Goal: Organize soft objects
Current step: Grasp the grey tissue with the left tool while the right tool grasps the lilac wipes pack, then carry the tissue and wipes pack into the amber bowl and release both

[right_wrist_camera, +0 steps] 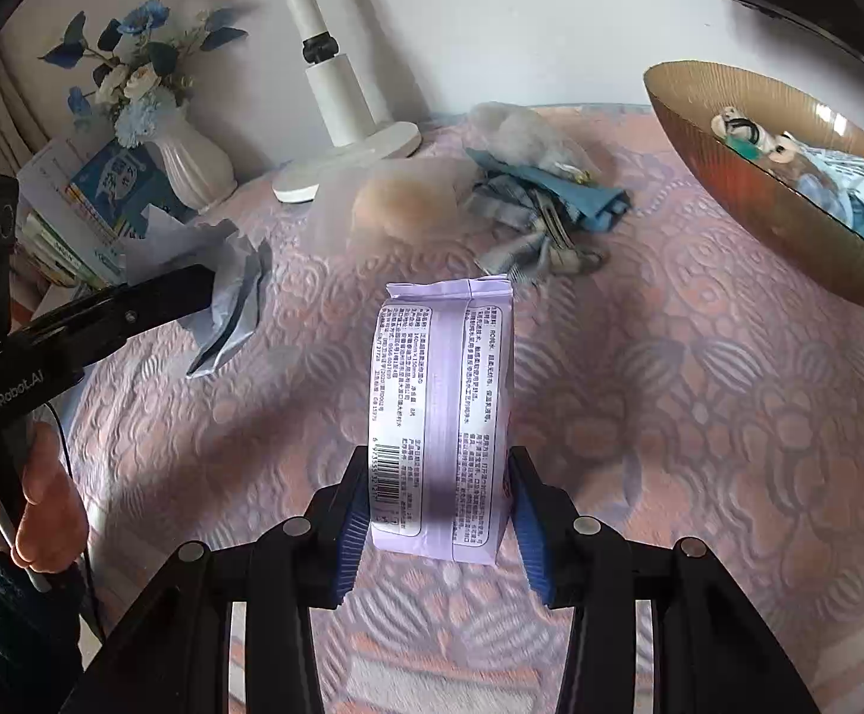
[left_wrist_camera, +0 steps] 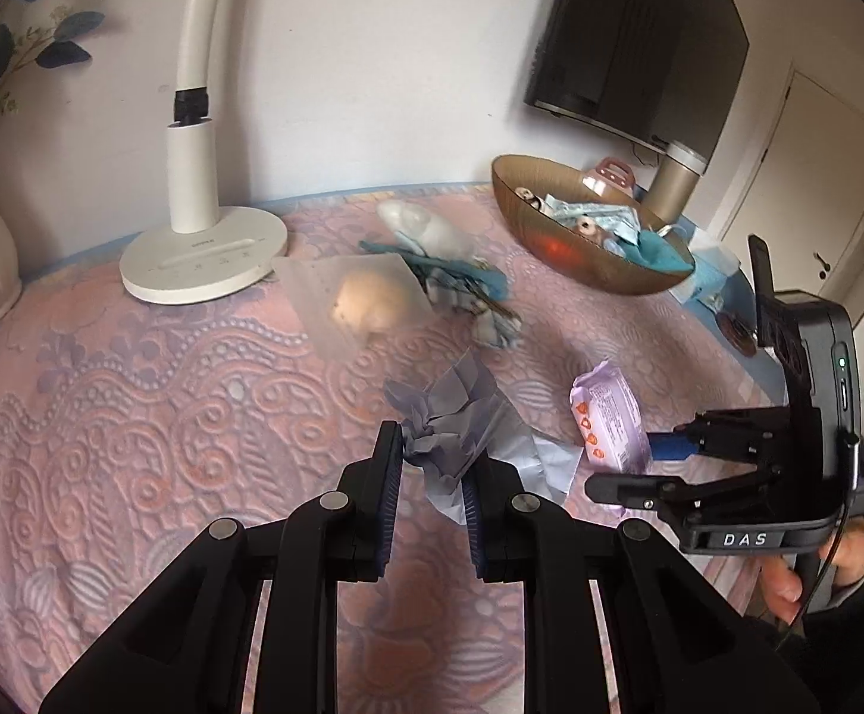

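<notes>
A white desk lamp [left_wrist_camera: 203, 262] is seen standing on the patterned pink cloth [left_wrist_camera: 134, 392], near the wall. A ribbed white vase [right_wrist_camera: 191, 157] with blue and white flowers is placed beside stacked books [right_wrist_camera: 93, 202]. A dark screen [left_wrist_camera: 634, 35] is mounted on the wall

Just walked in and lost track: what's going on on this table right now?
A person is tidying soft things with two hand-held tongs. The left tongs are shut on a crumpled bluish tissue; the right tongs grip a lilac wipes packet. Both are lifted off the pink tablecloth. The brown bowl already holds a few items.
</notes>
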A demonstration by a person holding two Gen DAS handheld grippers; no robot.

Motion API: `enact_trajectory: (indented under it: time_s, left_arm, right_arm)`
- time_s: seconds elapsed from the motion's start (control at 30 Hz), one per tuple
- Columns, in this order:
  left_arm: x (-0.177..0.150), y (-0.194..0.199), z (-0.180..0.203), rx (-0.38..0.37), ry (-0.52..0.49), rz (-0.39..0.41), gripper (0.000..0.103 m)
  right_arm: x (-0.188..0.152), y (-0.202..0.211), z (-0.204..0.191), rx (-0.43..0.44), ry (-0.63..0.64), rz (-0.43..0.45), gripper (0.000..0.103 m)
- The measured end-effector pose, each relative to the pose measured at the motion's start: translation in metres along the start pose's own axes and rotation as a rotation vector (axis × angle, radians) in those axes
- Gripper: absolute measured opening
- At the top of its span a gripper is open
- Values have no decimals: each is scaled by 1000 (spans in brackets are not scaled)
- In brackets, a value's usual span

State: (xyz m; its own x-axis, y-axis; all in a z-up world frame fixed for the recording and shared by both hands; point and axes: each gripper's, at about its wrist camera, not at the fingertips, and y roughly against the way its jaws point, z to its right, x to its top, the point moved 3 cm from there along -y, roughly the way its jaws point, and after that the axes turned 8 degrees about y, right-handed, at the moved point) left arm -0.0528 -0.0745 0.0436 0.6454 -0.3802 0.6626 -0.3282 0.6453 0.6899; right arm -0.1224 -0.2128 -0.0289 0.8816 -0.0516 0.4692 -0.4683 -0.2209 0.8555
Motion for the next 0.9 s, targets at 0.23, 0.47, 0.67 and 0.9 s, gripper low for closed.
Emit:
enact_trajectory:
  time_s: [0.23,0.47,0.67,0.9]
  left_arm:
    - [-29,-17,25,7,-47,-56,16]
    - [-46,-36,30,22,-46,-89,17]
    - [-48,-38,17,14,11,-135,52]
    - [-49,-40,24,66,-37,-140,74]
  right_arm:
    - [-31,19,12,-40,15,-46,47]
    - [-38,31,25,-68,-35,-8,63]
    - [-38,15,1,-86,33,-19,64]
    - [-35,6,-6,-157,116,14,58]
